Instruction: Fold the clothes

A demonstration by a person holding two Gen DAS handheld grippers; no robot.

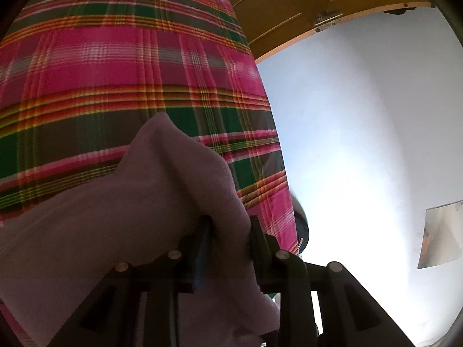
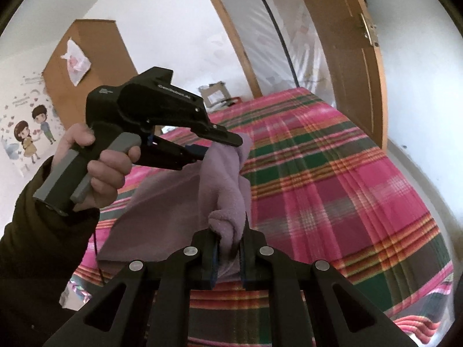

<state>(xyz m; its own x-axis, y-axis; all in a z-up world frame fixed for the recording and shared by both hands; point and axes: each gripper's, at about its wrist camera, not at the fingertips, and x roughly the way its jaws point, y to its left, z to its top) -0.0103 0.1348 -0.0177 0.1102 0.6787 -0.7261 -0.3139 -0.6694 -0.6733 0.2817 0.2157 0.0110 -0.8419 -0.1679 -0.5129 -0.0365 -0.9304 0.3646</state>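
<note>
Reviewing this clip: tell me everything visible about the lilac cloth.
The cloth is a plain pale lilac piece with a soft, fleecy look, no print or trim visible. It hangs in the air above the plaid bedspread, bunched and draped, not yet folded flat. The left gripper pinches its upper part, and the right gripper is shut on a gathered fold lower down. A loose flap spreads down to the left. Whether its lower edge touches the bed cannot be told.

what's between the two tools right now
In the right wrist view, a short bunched stretch of the lilac cloth runs between the left tool and the right tool, held up above the plaid bedspread. Nothing else lies between them.
</note>
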